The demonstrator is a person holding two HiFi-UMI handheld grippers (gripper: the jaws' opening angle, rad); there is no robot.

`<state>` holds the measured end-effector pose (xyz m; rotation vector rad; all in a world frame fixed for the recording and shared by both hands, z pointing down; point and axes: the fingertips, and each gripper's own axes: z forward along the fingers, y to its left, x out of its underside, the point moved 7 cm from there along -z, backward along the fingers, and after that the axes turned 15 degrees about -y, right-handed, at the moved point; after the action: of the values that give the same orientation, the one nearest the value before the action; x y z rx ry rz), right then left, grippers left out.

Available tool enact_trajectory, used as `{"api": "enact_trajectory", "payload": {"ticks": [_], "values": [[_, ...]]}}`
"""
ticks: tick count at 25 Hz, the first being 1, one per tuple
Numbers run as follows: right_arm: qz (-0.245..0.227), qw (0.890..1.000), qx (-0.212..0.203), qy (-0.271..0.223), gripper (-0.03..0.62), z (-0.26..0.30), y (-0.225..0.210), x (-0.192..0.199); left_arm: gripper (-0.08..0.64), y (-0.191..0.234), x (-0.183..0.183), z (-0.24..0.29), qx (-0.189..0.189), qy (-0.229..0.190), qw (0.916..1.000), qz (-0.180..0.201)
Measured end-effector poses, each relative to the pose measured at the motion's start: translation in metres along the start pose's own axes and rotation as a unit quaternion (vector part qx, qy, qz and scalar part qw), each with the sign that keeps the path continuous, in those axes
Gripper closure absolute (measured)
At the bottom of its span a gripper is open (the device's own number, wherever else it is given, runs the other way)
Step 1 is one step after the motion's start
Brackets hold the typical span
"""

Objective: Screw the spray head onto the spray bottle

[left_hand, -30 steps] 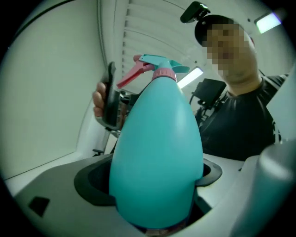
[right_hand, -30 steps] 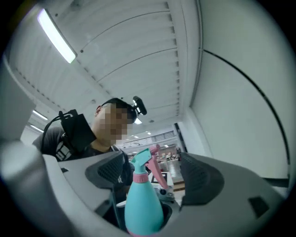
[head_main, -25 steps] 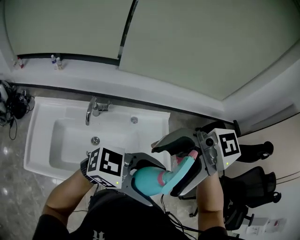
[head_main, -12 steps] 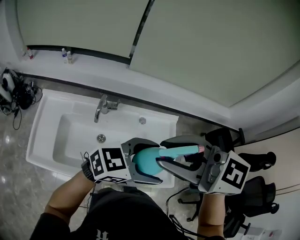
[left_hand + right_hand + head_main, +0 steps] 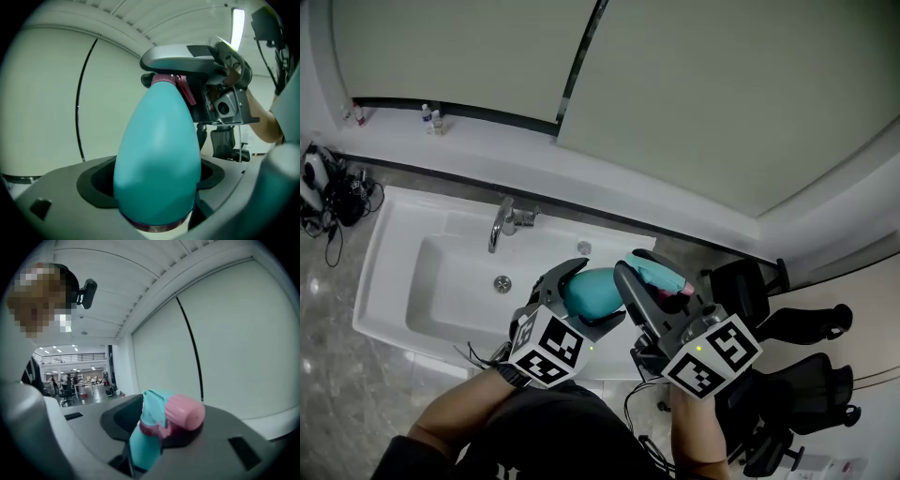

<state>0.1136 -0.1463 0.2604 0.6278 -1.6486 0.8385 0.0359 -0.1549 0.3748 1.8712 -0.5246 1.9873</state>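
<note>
White sink (image 5: 382, 246) beneath teal bottle (image 5: 592, 292)

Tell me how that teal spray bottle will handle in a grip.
The spray bottle looks smooth and egg-shaped, so it may slip or twist in the left gripper. It looks like plastic, so it is probably light and slightly squeezable. Laid down, the round body would likely roll until the spray head stops it.
</note>
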Motion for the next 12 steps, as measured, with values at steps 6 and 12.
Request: {"api": "enact_trajectory", "payload": {"ticks": [6, 12], "values": [[0.019, 0.997, 0.071, 0.004, 0.468, -0.005, -0.011, 0.011, 0.110, -0.004, 0.015, 0.012, 0.030, 0.010, 0.9994, -0.010], [0.040, 0.997, 0.071, 0.010, 0.474, -0.007, -0.013, 0.015, 0.110, -0.005, 0.020, 0.017, 0.078, 0.017, 0.9968, 0.001]]}}
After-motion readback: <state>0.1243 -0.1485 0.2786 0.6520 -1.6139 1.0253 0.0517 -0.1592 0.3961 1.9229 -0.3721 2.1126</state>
